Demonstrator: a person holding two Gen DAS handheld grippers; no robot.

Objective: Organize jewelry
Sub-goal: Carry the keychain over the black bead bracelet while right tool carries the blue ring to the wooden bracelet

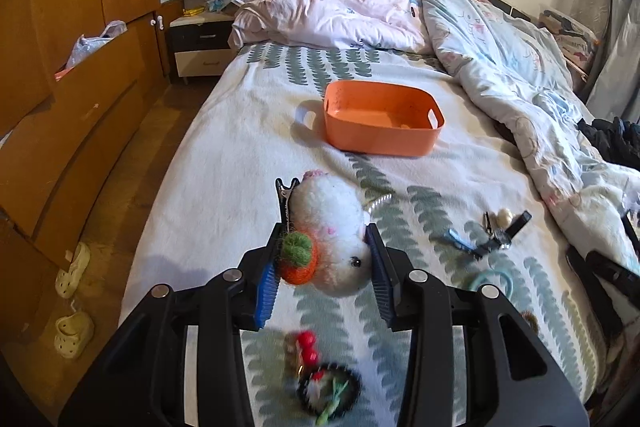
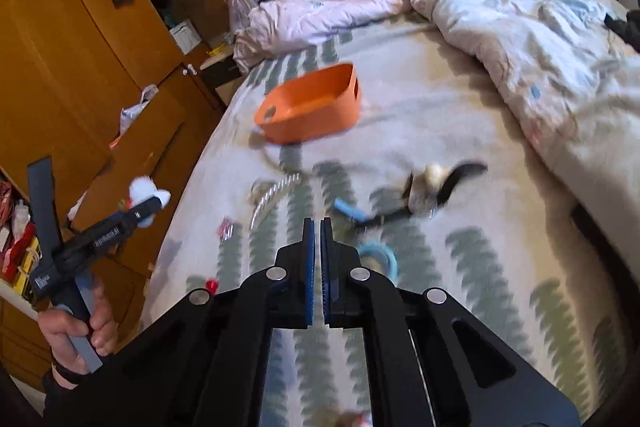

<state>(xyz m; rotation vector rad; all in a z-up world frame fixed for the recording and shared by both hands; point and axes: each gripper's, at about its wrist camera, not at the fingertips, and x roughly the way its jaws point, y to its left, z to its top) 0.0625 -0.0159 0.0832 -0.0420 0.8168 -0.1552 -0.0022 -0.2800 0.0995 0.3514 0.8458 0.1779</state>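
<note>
My left gripper (image 1: 326,251) is shut on a fluffy white plush hair clip (image 1: 334,227) with an orange and green knit carrot, held above the bed. The orange plastic bin (image 1: 382,115) stands on the sheet beyond it, also in the right wrist view (image 2: 312,107). My right gripper (image 2: 319,227) is shut and empty above the bed. Loose pieces lie on the sheet: a black watch (image 1: 502,237), a blue clip (image 1: 456,239), a teal hair tie (image 1: 490,279), red beads (image 1: 306,345), a black bead bracelet (image 1: 328,389), a silver hair comb (image 2: 272,197).
Rumpled quilts (image 1: 500,59) cover the bed's far and right side. A wooden wardrobe (image 1: 60,67) and nightstand (image 1: 200,43) stand left of the bed. Small shoes (image 1: 74,307) lie on the floor. The left gripper with the plush clip shows at left in the right wrist view (image 2: 140,205).
</note>
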